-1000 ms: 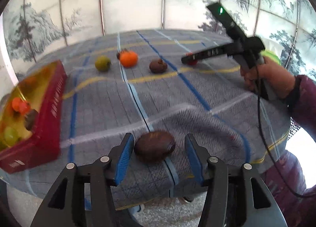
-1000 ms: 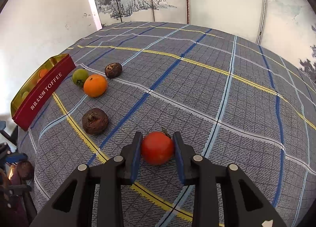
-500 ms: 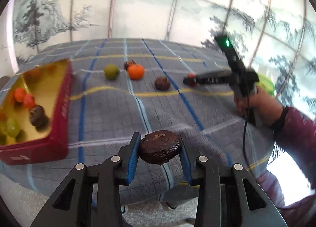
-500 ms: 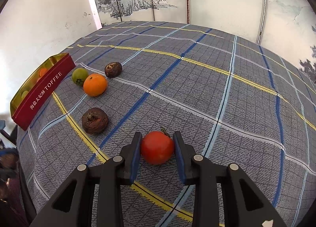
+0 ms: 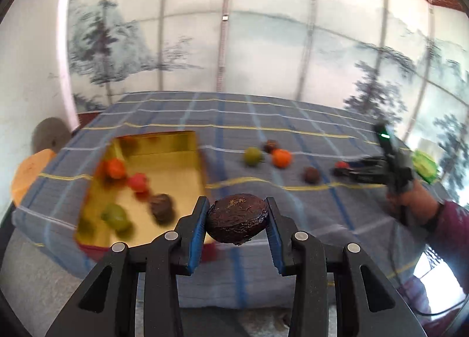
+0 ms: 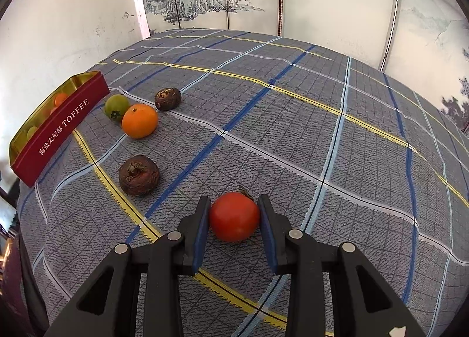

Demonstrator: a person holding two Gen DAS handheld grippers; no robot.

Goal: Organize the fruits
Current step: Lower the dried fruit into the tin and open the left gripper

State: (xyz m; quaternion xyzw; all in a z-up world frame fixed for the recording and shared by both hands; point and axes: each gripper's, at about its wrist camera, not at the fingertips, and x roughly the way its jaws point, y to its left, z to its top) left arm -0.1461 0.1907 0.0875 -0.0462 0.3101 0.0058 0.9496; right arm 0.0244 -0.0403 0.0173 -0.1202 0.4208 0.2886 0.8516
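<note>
My left gripper is shut on a dark brown wrinkled fruit, held above the table's near edge beside the open gold and red tin. The tin holds several blurred fruits, orange, red, green and brown. My right gripper is shut on a red tomato that rests on the checked cloth. To its left lie a brown fruit, an orange, a green fruit and another brown fruit, near the tin.
A painted folding screen stands behind the table. In the left wrist view a hand with a dark red sleeve holds the right gripper at the far right. A round orange thing sits left of the table.
The left gripper closed on the dark brown fruit, lifted it off the cloth and swung left toward the tin. The right gripper stayed put around the tomato.
</note>
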